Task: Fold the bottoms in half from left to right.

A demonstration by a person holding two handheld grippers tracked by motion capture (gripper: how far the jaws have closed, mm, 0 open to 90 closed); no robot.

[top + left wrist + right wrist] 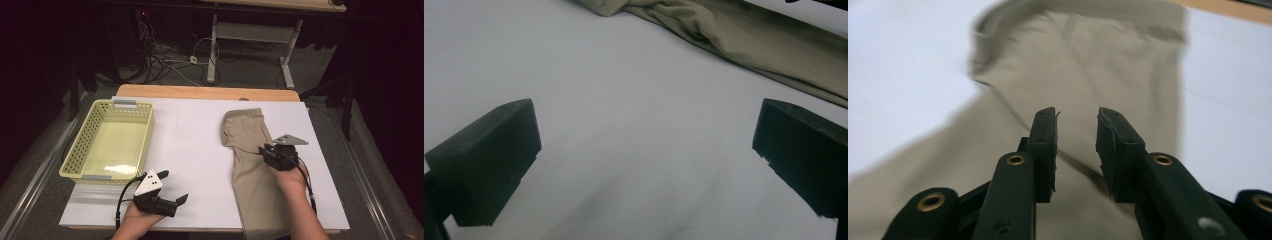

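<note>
A pair of khaki trousers [250, 165] lies flat on the right half of the white table top [195, 145], waistband at the far end. My right gripper [266, 150] hovers over the middle of the trousers [1088, 60]; its jaws [1076, 137] stand a narrow gap apart with nothing pinched between them. My left gripper [173, 186] rests near the table's front edge, left of the trousers, jaws wide open over bare white surface [644, 145]. In the left gripper view a rumpled part of the trousers [734, 40] lies farther off.
A pale yellow plastic basket [75, 150] with nothing in it stands at the left of the table. Bare white surface lies between the basket and the trousers. Beyond the wooden far edge [200, 92] are cables and another table's legs on the floor.
</note>
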